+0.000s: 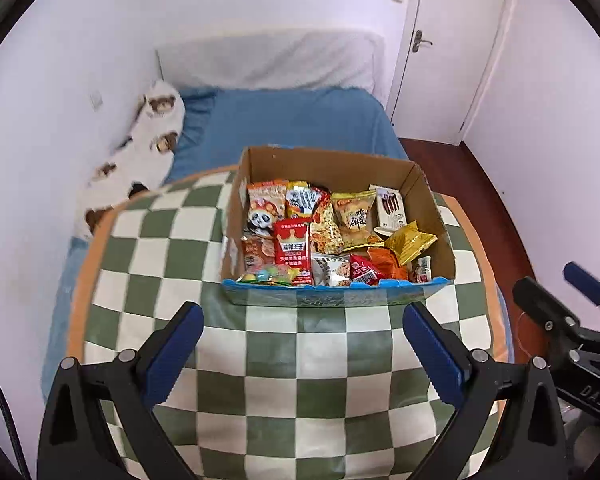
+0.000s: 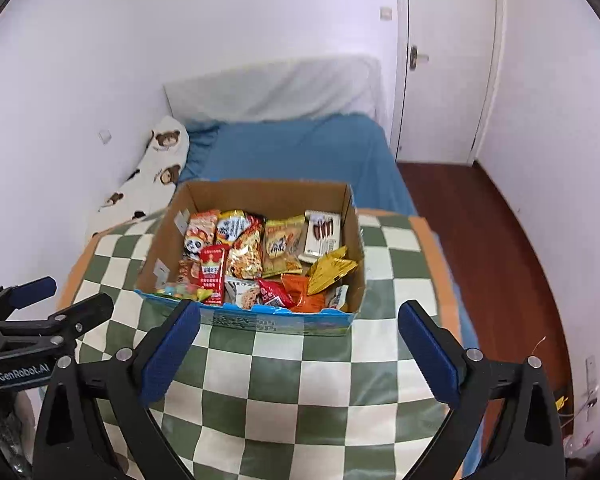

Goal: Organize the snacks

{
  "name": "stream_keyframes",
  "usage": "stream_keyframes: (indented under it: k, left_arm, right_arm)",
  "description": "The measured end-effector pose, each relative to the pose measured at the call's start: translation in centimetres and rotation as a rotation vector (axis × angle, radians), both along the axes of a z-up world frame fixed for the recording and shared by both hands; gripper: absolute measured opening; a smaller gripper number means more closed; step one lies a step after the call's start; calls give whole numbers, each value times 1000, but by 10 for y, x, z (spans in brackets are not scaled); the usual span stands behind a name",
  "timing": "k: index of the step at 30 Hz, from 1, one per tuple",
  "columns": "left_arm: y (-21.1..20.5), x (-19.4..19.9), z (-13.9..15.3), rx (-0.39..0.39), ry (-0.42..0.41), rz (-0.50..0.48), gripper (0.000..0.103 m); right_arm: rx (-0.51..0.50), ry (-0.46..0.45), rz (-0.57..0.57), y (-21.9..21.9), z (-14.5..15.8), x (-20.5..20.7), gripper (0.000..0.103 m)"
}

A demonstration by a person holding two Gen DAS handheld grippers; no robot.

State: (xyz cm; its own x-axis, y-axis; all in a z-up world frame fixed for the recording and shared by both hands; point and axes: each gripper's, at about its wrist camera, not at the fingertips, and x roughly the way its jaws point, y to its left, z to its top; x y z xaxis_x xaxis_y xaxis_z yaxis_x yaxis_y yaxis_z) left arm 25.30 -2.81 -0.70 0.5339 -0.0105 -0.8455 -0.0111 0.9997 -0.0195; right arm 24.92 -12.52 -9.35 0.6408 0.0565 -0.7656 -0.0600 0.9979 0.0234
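Note:
An open cardboard box (image 1: pixel 424 196) (image 2: pixel 276 194) with a blue front rim stands on a green-and-white checkered cloth (image 1: pixel 300 364) (image 2: pixel 284 372). It is full of several snack packets: a red crown packet (image 1: pixel 294 250) (image 2: pixel 212 276), a gold foil packet (image 1: pixel 410 242) (image 2: pixel 330 268), a white biscuit-stick box (image 1: pixel 390 208) (image 2: pixel 322 232) and others. My left gripper (image 1: pixel 303 314) hangs open above the cloth, short of the box front, nothing between its blue pads. My right gripper (image 2: pixel 299 314) is likewise open and empty. Each shows at the other view's edge.
The cloth covers a raised surface on a blue bed (image 1: pixel 300 120) (image 2: pixel 300 148). A bear-print pillow (image 1: pixel 148 148) (image 2: pixel 156 168) lies along the left wall. A white door (image 1: pixel 456 40) (image 2: pixel 448 60) and brown wooden floor (image 1: pixel 480 200) (image 2: pixel 496 248) are on the right.

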Motion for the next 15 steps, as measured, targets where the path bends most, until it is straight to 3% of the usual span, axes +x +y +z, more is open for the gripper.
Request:
stream_keyframes:
  k: [6, 15]
  left_arm:
    - [-7, -38, 28, 21, -63, -20, 102]
    - [-4, -73, 51, 2, -111, 7, 102]
  right_arm:
    - [-2, -66, 14, 2, 38, -47, 102]
    - [15, -111, 16, 3, 65, -91, 102]
